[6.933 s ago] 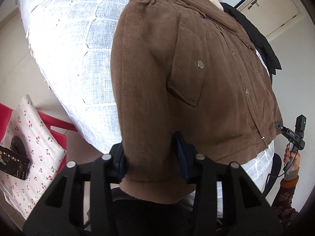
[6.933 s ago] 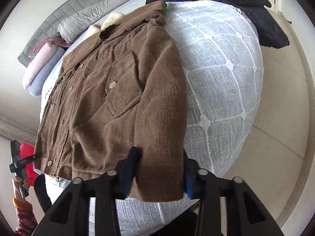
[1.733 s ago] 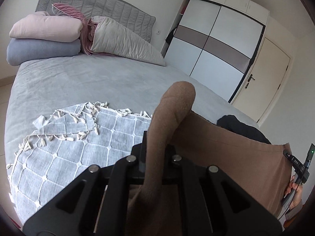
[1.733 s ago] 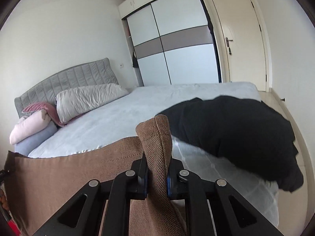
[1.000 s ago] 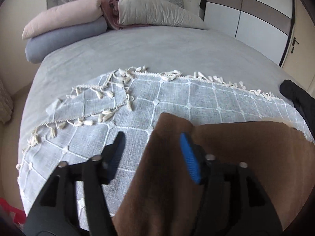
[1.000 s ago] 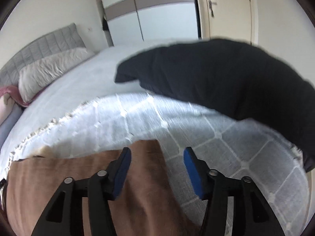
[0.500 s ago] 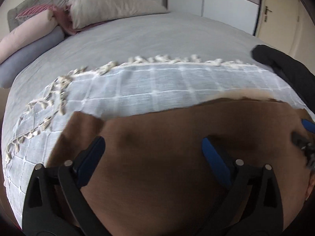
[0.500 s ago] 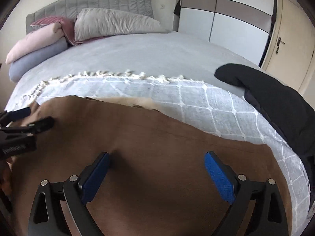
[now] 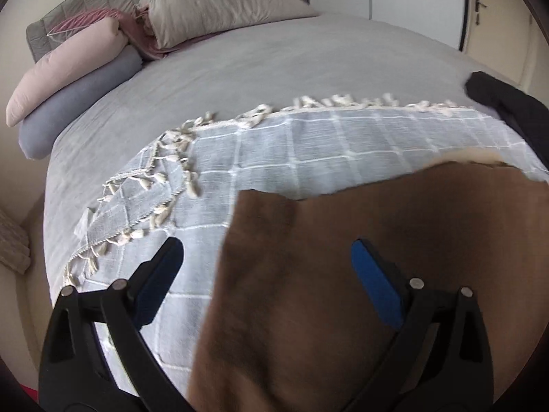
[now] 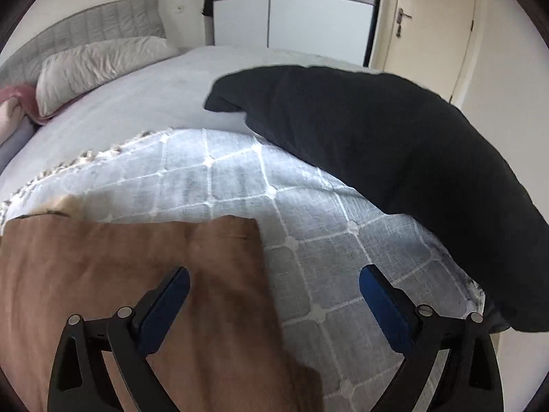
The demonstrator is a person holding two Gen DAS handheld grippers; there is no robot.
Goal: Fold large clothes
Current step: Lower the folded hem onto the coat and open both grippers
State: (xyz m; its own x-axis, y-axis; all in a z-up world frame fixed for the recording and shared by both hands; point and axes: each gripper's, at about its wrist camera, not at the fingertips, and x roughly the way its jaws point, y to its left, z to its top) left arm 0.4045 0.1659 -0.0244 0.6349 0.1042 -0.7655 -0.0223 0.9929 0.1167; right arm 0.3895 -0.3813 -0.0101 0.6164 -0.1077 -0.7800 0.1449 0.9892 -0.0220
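Both tongs, the left gripper [image 9: 266,257] and the right gripper [image 10: 274,283], are spread wide and hold nothing over the soft brown jacket [image 9: 360,274], lying flat on a checked blanket [image 9: 308,151]. Only the right view shows the big black coat [image 10: 394,171] fully and the door [image 10: 429,17]. Only the left view shows the pink and blue pillows [image 9: 68,72] far back on the grey bed [image 9: 274,58].

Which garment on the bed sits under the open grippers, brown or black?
The brown jacket, folded flat on the checked throw; both grippers hang over its edges. The black garment lies apart, heaped toward the bed's door side.
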